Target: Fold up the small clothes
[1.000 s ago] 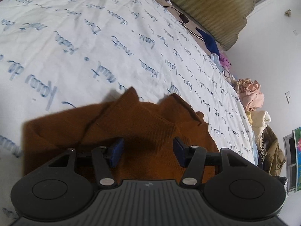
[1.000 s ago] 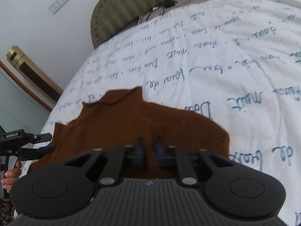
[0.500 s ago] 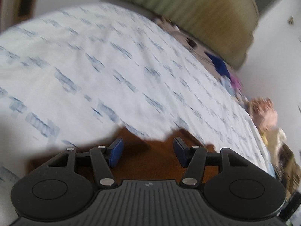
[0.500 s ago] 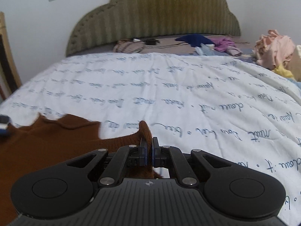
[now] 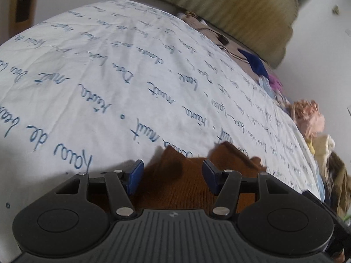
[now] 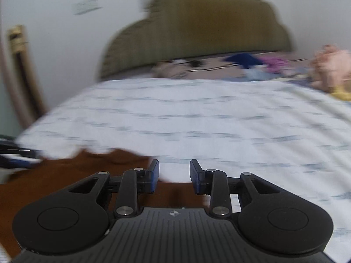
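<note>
- One brown knitted garment [image 5: 175, 188] lies flat on one white bedspread [image 5: 122, 92] printed with blue handwriting.
- Two tongs are in view, one per camera.
- The left tongs [image 5: 173, 175] hover with their two blue pads well apart; the garment lies under and between them, not pinched.
- The right tongs [image 6: 174, 175] are opening, pads apart with nothing clamped; the garment spreads below them and off to their left [image 6: 65, 171].
- The right view is blurred, so small details there cannot be told.
- Beyond both tongs stands one olive padded headboard [image 5: 230, 11].
- Ahead and to the right of the left tongs, one heap of loose clothes [image 5: 311, 120] sits at the bed's edge.
</note>
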`<state>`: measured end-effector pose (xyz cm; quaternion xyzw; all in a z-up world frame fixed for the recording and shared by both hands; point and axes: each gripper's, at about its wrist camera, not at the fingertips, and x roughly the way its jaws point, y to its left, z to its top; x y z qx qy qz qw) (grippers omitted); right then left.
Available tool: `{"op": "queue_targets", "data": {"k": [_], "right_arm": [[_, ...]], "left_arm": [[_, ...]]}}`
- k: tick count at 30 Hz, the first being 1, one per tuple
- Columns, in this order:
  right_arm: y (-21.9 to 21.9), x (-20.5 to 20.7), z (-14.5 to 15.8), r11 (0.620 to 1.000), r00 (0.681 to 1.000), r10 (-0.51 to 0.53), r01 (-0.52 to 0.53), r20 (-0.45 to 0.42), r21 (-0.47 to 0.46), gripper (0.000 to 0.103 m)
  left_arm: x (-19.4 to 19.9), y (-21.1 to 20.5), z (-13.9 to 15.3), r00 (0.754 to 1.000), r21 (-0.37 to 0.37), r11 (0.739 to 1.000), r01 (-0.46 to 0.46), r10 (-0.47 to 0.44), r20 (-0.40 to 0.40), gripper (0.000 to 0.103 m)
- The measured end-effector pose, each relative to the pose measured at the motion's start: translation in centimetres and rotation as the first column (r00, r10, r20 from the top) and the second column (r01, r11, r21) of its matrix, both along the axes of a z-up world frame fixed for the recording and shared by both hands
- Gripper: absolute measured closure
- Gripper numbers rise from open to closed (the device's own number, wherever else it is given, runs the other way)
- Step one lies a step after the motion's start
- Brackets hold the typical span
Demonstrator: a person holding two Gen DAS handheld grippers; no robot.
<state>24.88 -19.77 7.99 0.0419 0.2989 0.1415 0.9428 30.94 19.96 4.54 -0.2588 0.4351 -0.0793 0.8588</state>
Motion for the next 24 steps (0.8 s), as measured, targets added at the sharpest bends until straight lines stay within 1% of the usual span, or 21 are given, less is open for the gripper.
{"op": "queue_targets", "data": {"k": [2,4,6,7,10,11,12,13,15,16,18,19,20,22,24], "right_arm": [[2.0,0.2,0.1,0.997,0.997,0.068,-0.066,-0.024,0.046,0.068],[4.3,0.4,0.0,0.992,0.993,0.116,-0.114,-0.033,0.061,0.068],[6.1,0.6,-0.2,0.989,0.989,0.143,-0.141,-0.039,0.05,0.068],[6.7,0.6,-0.3,0.988,0.988,0.151,-0.149,-0.042,0.049,0.068],[7.3,0.2,-0.6,0.986,0.985,0.162,-0.159,-0.062,0.057,0.068],[7.2,0.3,-0.7,0.986,0.985,0.16,-0.156,-0.069,0.061,0.068],[7.0,0.3,-0.9,0.987,0.985,0.151,-0.146,-0.078,0.068,0.068],[6.5,0.5,-1.1,0.988,0.986,0.14,-0.133,-0.088,0.08,0.068],[5.5,0.9,-1.5,0.988,0.988,0.112,-0.1,-0.106,0.116,0.068],[5.1,1.2,-1.8,0.987,0.988,0.103,-0.087,-0.114,0.132,0.068],[4.4,1.6,-2.1,0.986,0.987,0.078,-0.056,-0.138,0.154,0.068],[4.0,1.6,-2.3,0.986,0.987,0.061,-0.037,-0.146,0.162,0.068],[3.6,1.6,-2.6,0.985,0.987,0.048,-0.021,-0.155,0.173,0.067],[2.2,1.5,-2.9,0.978,0.987,0.002,0.032,-0.161,0.205,0.067],[0.2,1.3,-2.9,0.97,0.988,-0.051,0.084,-0.149,0.227,0.067]], "left_arm": [[0.1,-0.2,-0.1,1.0,0.0,1.0,0.015,-0.015,-0.001,0.045],[0.3,-0.3,-0.2,0.999,0.005,0.999,0.032,-0.032,0.0,0.045],[0.6,-0.1,-0.4,0.999,0.002,0.999,0.032,-0.032,-0.005,0.045],[0.5,0.0,-0.4,0.999,-0.004,0.999,0.033,-0.033,0.005,0.045],[0.6,0.3,-0.2,0.999,0.014,0.999,0.034,-0.034,0.018,0.047],[0.8,0.3,-0.2,0.999,0.029,0.999,0.033,-0.034,0.018,0.052],[1.0,0.2,-0.4,0.999,0.045,0.998,0.037,-0.038,0.01,0.071],[1.3,0.0,-0.6,0.999,0.055,0.997,0.051,-0.051,-0.003,0.08],[1.7,-0.3,-1.0,0.998,0.05,0.997,0.064,-0.064,-0.017,0.081],[1.7,-0.4,-1.1,0.997,0.049,0.996,0.071,-0.07,-0.016,0.083],[1.7,-0.7,-1.1,0.997,0.041,0.996,0.076,-0.075,-0.01,0.084],[1.6,-0.7,-1.0,0.997,0.034,0.996,0.077,-0.077,-0.004,0.091],[1.6,-0.7,-0.9,0.997,0.034,0.997,0.075,-0.075,0.002,0.094],[1.5,-0.6,-0.8,0.998,0.031,0.998,0.056,-0.056,0.008,0.097],[1.6,0.0,-0.8,0.999,-0.002,1.0,0.031,-0.031,0.008,0.098]]}}
